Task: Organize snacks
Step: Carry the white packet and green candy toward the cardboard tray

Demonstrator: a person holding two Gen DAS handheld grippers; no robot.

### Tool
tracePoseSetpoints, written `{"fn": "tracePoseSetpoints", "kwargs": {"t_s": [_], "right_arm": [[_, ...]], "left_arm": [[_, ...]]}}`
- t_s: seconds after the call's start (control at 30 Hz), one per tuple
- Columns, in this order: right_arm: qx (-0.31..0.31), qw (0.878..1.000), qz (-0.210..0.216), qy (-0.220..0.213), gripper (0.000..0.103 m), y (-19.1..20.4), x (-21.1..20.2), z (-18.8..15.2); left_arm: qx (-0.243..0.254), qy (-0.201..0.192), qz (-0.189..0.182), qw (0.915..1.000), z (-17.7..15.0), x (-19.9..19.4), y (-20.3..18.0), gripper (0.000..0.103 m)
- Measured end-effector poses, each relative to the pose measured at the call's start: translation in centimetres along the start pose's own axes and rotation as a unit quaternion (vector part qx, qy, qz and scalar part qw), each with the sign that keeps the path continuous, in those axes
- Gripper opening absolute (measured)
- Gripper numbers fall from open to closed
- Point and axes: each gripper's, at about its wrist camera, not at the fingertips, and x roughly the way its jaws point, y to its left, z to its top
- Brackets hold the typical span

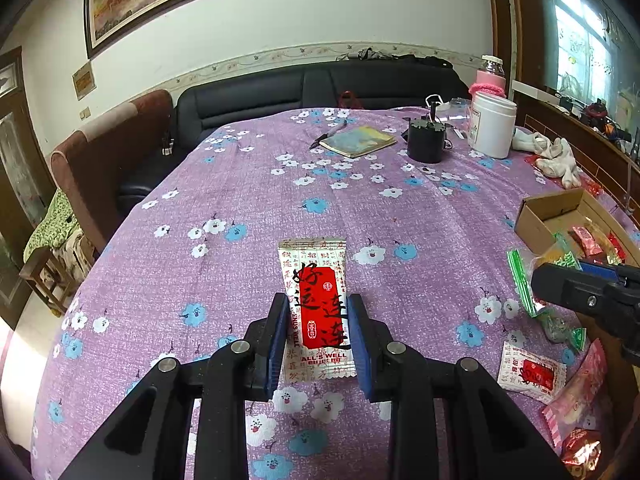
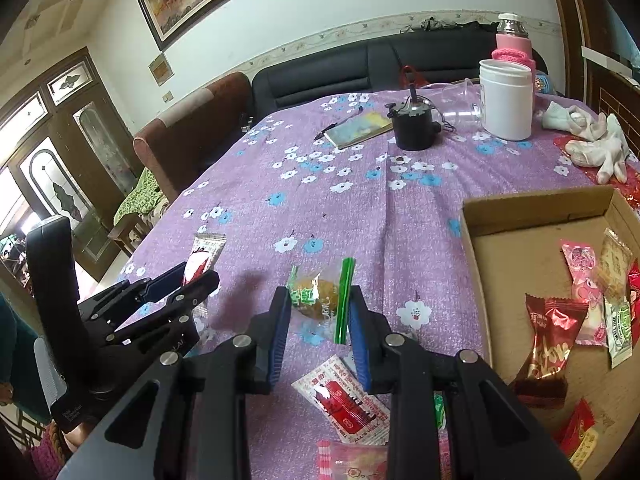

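My left gripper (image 1: pixel 319 308) is shut on a white and red snack packet (image 1: pixel 316 304) and holds it above the purple flowered tablecloth (image 1: pixel 260 216); it also shows in the right wrist view (image 2: pixel 192 274). My right gripper (image 2: pixel 319 300) is shut on a clear packet with green edges and a brown snack inside (image 2: pixel 318 294), a little above the cloth. A cardboard box (image 2: pixel 532 208) at the right holds several wrapped snacks (image 2: pixel 580 276). Another white and red packet (image 2: pixel 348 400) lies under my right gripper.
A pink packet (image 2: pixel 352 460) lies at the near edge. At the far end stand a black motor (image 2: pixel 414 128), a notebook with a pen (image 2: pixel 358 128), a white jar (image 2: pixel 506 100), a pink bottle (image 2: pixel 514 42) and white gloves (image 2: pixel 596 144). A black sofa (image 2: pixel 360 68) stands behind.
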Motion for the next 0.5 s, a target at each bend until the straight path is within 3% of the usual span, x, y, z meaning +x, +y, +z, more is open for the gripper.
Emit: {"fn": "tracePoseSetpoints", "kwargs": {"t_s": [0.5], "right_arm": [[0.001,1.0,-0.001,0.003,0.027,-0.08,0.17,-0.01]], "left_arm": [[0.002,-0.008,0.004,1.0,0.09,-0.22,-0.08,0.031]]}}
